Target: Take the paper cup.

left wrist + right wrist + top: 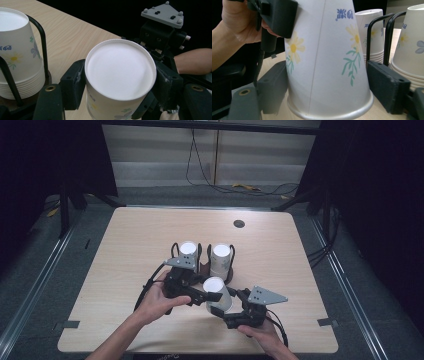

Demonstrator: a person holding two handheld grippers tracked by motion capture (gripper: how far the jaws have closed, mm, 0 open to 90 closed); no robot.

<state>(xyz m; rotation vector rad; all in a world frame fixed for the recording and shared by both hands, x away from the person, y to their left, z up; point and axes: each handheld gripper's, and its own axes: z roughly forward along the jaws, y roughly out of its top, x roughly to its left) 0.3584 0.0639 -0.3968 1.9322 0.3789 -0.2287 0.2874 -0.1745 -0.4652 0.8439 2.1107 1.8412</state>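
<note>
An upside-down white paper cup (216, 292) with a flower print stands near the table's front middle. My left gripper (213, 295) is shut on it near its upturned base, and in the left gripper view both pads press the cup (120, 72) just below that base. My right gripper (223, 309) comes in from the front right at the cup's lower end. In the right gripper view the cup (324, 62) stands between its jaws just above the rim. The left pad (274, 82) lies against the wall. A sliver of gap shows at the right pad (387, 85).
Two stacks of upturned cups (188, 251) (220, 260) stand in black wire holders just behind the held cup. A dark grommet hole (239, 224) sits near the table's (140, 235) far edge. Cables run across the floor beyond it.
</note>
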